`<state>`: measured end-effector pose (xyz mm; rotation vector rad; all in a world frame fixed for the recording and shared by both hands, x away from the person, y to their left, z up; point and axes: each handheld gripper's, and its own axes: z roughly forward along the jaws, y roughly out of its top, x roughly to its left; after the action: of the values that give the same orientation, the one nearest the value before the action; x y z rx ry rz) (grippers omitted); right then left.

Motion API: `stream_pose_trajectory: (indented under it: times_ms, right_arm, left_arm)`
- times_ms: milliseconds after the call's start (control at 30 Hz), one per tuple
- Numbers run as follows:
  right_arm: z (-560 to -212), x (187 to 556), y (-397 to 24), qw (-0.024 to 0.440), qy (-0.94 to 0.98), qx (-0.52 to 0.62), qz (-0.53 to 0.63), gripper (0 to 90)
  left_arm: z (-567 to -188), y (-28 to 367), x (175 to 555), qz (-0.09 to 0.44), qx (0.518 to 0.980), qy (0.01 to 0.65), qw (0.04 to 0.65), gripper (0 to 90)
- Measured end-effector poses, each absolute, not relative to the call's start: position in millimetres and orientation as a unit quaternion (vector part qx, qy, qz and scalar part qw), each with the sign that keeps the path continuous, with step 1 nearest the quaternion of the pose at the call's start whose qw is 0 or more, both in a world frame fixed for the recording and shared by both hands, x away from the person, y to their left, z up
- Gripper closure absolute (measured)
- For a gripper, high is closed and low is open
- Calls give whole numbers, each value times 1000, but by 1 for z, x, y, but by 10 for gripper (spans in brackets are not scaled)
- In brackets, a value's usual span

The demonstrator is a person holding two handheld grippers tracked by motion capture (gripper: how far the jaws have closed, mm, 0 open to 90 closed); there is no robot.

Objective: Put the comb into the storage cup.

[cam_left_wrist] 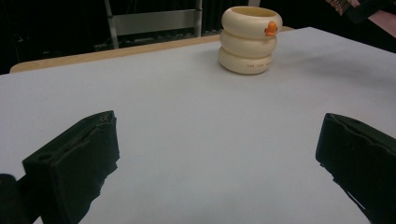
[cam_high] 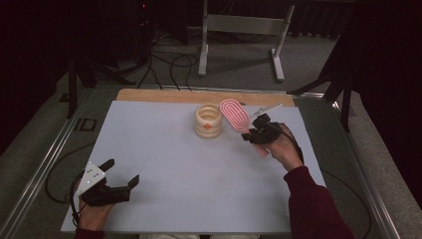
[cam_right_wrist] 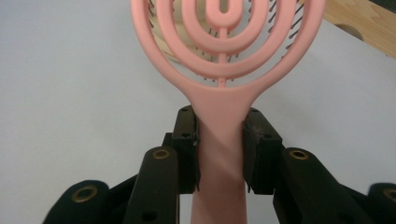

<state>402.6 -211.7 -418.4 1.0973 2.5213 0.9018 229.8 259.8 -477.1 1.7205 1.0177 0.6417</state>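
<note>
A pink vented hairbrush was clamped by its handle in the right gripper, raised just beside a cream ringed holder. The left gripper was rested on the white table, jaws spread, nothing between them.

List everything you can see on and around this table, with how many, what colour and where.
hairbrush: one, pink, handle clamped in the right gripper, head beside the holder
holder: one, cream, stacked rings with an orange mark, far middle of the table
table: one, pale grey top, wood strip at the far edge
metal stand: one, grey, floor beyond the table
cables: several, black, floor beyond the table
left gripper: one, black, open, near left corner
right gripper: one, black, shut on the hairbrush
</note>
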Motion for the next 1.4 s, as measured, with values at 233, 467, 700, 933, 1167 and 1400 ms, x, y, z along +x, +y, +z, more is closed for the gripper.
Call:
stream_pose_trajectory:
  times_ms: [233,467,700,933,1167,1400]
  right_arm:
    - [-414,396,-199,121,867,362,322,700]
    - [-414,389,-186,116,869,346,333,700]
    - [-416,385,-175,110,867,338,348,700]
    - [-419,379,-163,105,867,328,359,700]
    - [-421,373,-151,102,867,318,370,700]
    - [-428,369,-140,101,868,310,375,700]
  left_arm:
    - [-477,259,230,264,712,420,497,1]
    - [-477,260,231,265,711,427,492,1]
    - [-478,260,231,264,710,431,491,1]
    - [-478,260,233,264,710,436,486,1]
    - [-478,260,233,263,709,442,483,1]
    - [-478,258,235,262,710,444,480,1]
